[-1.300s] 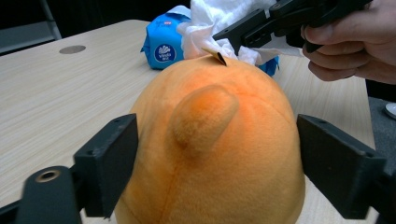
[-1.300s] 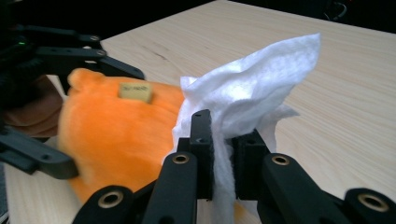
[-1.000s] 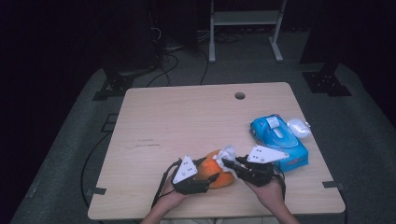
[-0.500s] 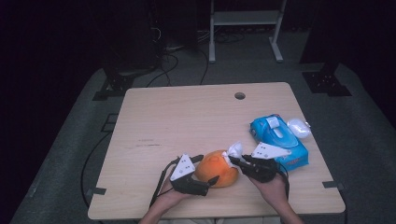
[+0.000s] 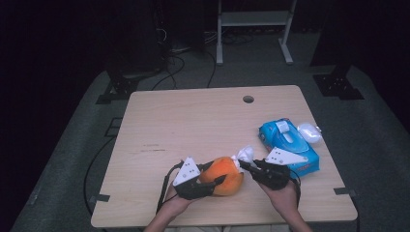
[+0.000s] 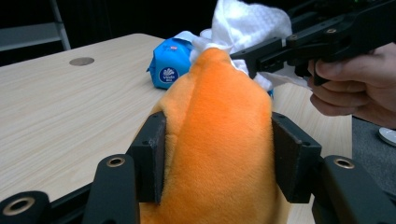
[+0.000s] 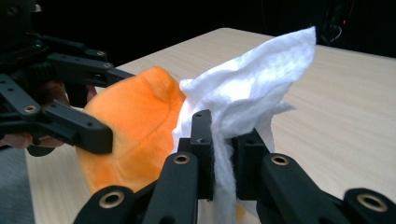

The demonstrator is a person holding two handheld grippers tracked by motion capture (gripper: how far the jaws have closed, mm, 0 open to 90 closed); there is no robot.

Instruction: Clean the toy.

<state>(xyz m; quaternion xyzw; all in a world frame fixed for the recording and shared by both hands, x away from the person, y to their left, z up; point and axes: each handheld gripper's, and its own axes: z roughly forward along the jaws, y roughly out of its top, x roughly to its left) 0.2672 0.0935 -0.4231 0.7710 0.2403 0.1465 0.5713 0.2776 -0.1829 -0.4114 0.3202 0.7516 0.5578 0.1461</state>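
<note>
Left gripper (image 5: 212, 182) squeezes a soft orange plush toy (image 5: 223, 175) near the front edge of the wooden table (image 5: 193, 125). Its jaws have just been closing, and the toy sits between them. In the left gripper view the two black pads (image 6: 150, 156) press into the fuzzy orange sides, one on each side, so the toy (image 6: 224, 140) bulges up between them. A hand (image 5: 176, 205) comes in from the bottom of the high view and holds this gripper, and a black cable loops off its left side.

Just to the right of the toy is a crumpled white wipe (image 5: 244, 155). It touches the top right of the toy. The right gripper (image 5: 243, 165) is clamped tight on this wipe. In the right gripper view the two black jaws are pinched together with the white wipe (image 7: 252, 98) caught between them, and the wipe fans up and out above them. The orange toy (image 7: 135, 126) is right behind it on the left of that view. The other hand (image 5: 283, 193) holds this gripper.

Farther right lies a blue pack of wipes (image 5: 287, 145) flat on the table, with its lid flap open. A small white thing (image 5: 309, 132) sits just beside the pack at its far right corner. A little round hole (image 5: 248, 99) is in the table near the back edge.
</note>
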